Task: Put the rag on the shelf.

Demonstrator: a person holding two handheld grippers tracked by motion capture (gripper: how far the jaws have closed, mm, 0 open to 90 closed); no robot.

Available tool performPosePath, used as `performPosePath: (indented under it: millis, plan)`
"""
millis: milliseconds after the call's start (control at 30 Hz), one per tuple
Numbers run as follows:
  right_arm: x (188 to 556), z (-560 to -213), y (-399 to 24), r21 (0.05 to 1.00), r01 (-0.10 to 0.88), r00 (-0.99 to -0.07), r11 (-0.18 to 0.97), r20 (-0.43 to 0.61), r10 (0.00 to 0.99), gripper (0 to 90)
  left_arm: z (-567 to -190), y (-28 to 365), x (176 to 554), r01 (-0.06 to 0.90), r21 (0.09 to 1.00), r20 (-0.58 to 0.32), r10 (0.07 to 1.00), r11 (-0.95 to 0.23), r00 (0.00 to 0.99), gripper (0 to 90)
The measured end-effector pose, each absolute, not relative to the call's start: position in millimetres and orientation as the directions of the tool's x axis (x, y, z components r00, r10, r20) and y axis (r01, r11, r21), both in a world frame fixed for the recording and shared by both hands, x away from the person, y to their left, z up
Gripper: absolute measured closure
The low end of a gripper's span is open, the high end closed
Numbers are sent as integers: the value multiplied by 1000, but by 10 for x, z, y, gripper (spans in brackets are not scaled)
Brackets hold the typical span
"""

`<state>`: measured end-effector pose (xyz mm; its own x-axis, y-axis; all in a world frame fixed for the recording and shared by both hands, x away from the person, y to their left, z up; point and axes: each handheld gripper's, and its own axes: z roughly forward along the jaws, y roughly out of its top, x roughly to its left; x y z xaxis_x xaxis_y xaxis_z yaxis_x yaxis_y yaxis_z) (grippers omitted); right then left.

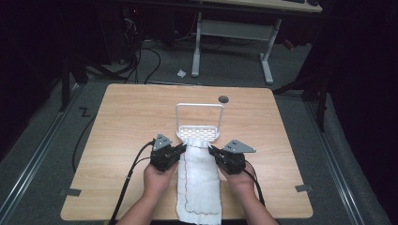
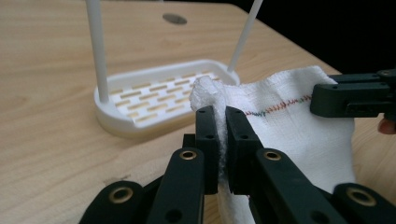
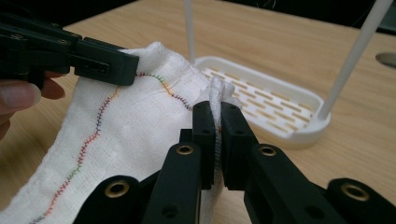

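Observation:
A long white cloth (image 1: 199, 187) with a multicoloured stitched line lies on the wooden table (image 1: 126, 122), running from the front edge toward a white slotted rack (image 1: 199, 132) that has a tall hoop. My left gripper (image 1: 184, 148) is shut on the cloth's far left corner, bunched between its jaws (image 2: 221, 112). My right gripper (image 1: 211, 149) is shut on the far right corner (image 3: 217, 107). The far edge of the cloth (image 2: 299, 135) is lifted a little and stretched between the two, just short of the rack's base (image 2: 154, 93). The other gripper (image 3: 130, 65) pinches the hem across from it.
A dark round grommet (image 1: 223, 99) sits in the table behind the rack. Beyond the table stands another desk with white legs (image 1: 232, 30). Cables (image 1: 141, 56) lie on the floor at the back left, and each gripper trails a black cable toward the front edge.

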<state>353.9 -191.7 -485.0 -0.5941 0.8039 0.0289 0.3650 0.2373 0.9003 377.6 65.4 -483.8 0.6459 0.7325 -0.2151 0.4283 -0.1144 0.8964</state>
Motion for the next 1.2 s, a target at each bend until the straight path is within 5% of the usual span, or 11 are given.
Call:
performPosePath:
  millis: [1200]
  plan:
    - [3498,-3378,-1923,990,61,-595,124,-63,802,859,-3342,764,3716,148,989,-91,719,-17,689,854]
